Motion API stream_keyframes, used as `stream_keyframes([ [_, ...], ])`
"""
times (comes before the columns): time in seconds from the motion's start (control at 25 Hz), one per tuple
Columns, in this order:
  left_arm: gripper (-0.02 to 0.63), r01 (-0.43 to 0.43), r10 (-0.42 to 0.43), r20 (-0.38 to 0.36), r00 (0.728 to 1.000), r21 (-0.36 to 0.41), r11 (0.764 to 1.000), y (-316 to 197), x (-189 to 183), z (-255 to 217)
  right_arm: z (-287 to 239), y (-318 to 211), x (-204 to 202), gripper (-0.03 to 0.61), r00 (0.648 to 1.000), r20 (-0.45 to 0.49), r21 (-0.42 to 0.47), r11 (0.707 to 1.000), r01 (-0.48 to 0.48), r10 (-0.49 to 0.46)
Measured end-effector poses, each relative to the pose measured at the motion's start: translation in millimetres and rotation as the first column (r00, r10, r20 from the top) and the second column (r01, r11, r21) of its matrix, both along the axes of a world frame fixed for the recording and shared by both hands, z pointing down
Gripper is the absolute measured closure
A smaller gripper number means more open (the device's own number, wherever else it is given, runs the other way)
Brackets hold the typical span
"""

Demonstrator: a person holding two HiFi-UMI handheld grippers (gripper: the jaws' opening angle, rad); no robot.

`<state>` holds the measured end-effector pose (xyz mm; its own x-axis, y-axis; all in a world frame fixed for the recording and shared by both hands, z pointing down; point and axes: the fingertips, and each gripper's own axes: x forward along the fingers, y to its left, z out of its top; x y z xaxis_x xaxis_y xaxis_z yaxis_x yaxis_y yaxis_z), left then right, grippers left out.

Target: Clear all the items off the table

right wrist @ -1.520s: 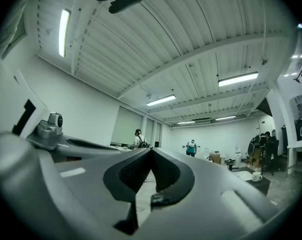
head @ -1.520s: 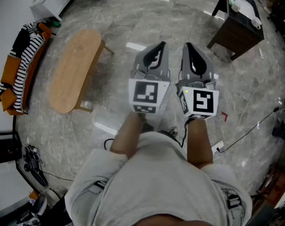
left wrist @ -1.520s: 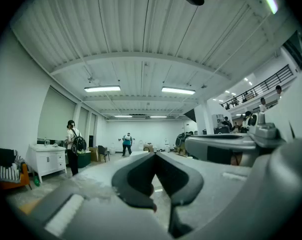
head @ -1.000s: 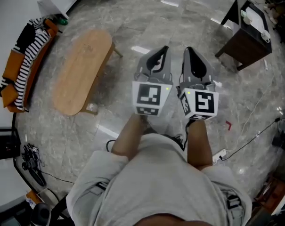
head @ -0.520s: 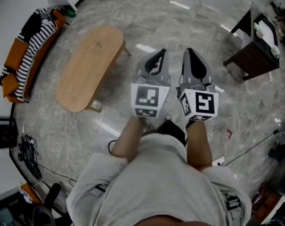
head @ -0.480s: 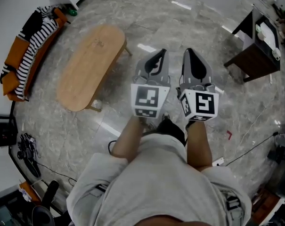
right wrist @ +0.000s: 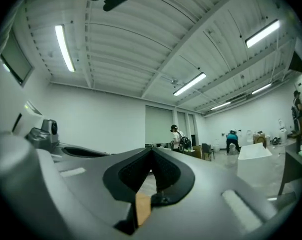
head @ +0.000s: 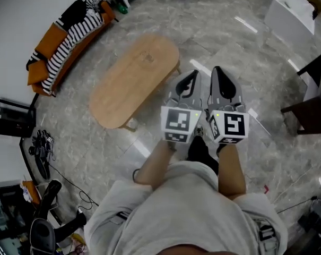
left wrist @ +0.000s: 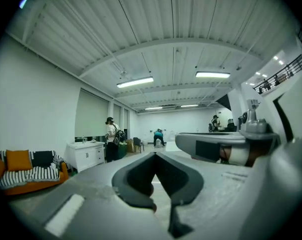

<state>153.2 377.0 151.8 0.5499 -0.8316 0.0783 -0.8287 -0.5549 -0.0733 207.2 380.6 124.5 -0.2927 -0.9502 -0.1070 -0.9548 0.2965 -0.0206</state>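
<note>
The oval wooden table (head: pixel 133 78) stands on the marble floor ahead and to the left of me, and its top looks bare. I hold both grippers side by side at chest height, pointing forward over the floor just right of the table's near end. My left gripper (head: pixel 192 74) is shut with nothing in it; in the left gripper view its jaws meet at a point (left wrist: pixel 154 154). My right gripper (head: pixel 217 69) is shut and empty as well, with its tips together in the right gripper view (right wrist: pixel 151 149). Neither gripper touches the table.
An orange sofa with a striped blanket (head: pixel 70 28) lines the left wall. A dark side table (head: pixel 314 100) stands at the right edge and a white box (head: pixel 293 9) at the far right. Cables and gear (head: pixel 43 153) lie near left. People (left wrist: pixel 111 134) stand far off by a white cabinet (left wrist: pixel 86 154).
My view has swung left and forward, so the wooden table now sits closer to the middle and nearer the grippers. Both grippers stayed shut and side by side.
</note>
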Motion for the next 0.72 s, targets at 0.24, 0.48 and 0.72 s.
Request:
stream_keyframes([
  [0.24,0.594,0.122,-0.122,0.014,0.992,-0.036,0.992,-76.6,-18.6,2.5,-0.8,-87.9,-23.7,0.572,0.992,0.004,-0.028,0.991,0.129,-0.129],
  [0.48,0.594,0.227,-0.226,0.013,0.974,-0.07,0.971,-140.3,-53.4,10.2,4.1,-155.6,-52.6,0.572,0.976,0.006,-0.05,0.975,0.218,-0.218],
  [0.72,0.594,0.279,-0.278,0.03,0.96,-0.106,0.954,-173.0,-61.4,28.1,21.3,-193.0,-59.1,0.571,0.965,0.01,-0.084,0.961,0.264,-0.264],
])
